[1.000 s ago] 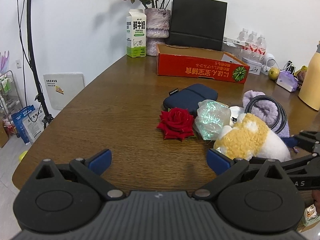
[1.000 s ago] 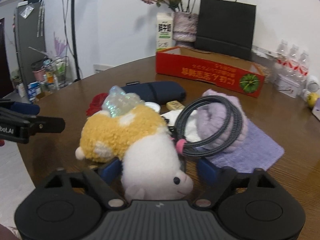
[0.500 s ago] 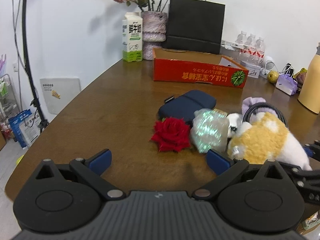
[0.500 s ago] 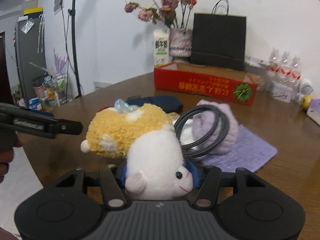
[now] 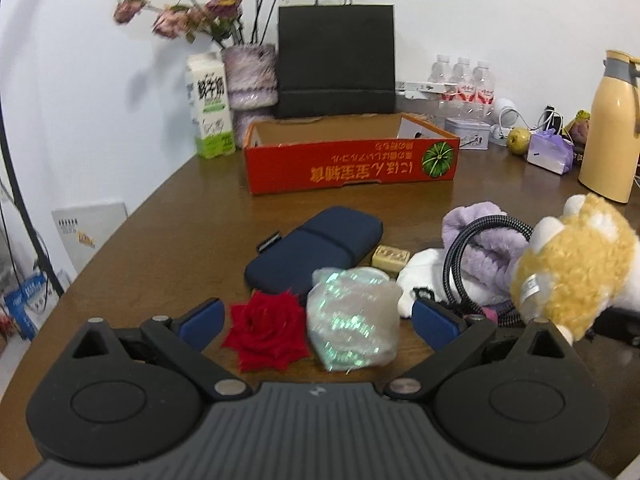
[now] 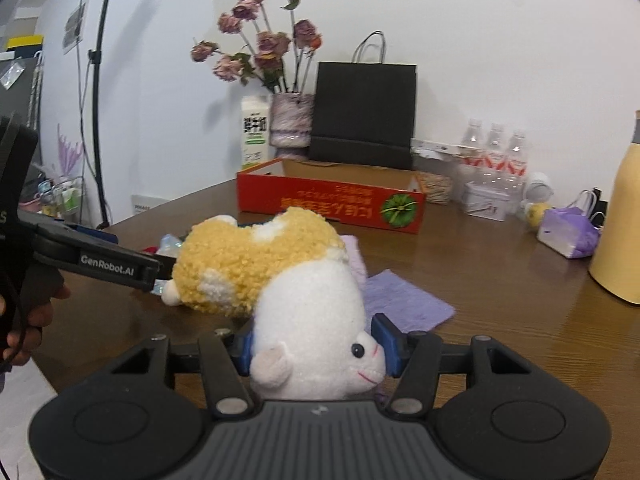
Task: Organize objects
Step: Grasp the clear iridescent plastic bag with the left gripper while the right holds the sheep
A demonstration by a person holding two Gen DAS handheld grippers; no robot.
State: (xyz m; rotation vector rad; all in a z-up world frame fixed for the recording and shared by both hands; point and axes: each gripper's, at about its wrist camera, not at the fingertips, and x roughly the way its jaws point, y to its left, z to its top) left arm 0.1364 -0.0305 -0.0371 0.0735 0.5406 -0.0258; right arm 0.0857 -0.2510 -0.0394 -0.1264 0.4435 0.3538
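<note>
My right gripper point(image 6: 316, 346) is shut on a white and yellow plush toy point(image 6: 304, 296) and holds it above the table; the toy also shows at the right of the left wrist view point(image 5: 576, 268). My left gripper point(image 5: 318, 320) is open, with a red rose point(image 5: 266, 330) and an iridescent crumpled bag point(image 5: 354, 318) lying between its fingers. Behind them lie a navy pouch point(image 5: 316, 252), a small tan block point(image 5: 390, 257), a black braided cable point(image 5: 472, 256) and a purple fluffy item point(image 5: 484, 236). The open red cardboard box point(image 5: 352, 164) stands farther back.
Along the wall stand a milk carton point(image 5: 210, 108), a vase of dried flowers point(image 5: 250, 76), a black paper bag point(image 5: 336, 60), water bottles point(image 5: 462, 80) and a yellow thermos point(image 5: 610, 128). A purple cloth point(image 6: 404, 300) lies on the wooden table point(image 5: 160, 232).
My right gripper closed on the plush toy and lifted it off the pile. My left gripper moved forward, so the rose and bag now lie between its fingers.
</note>
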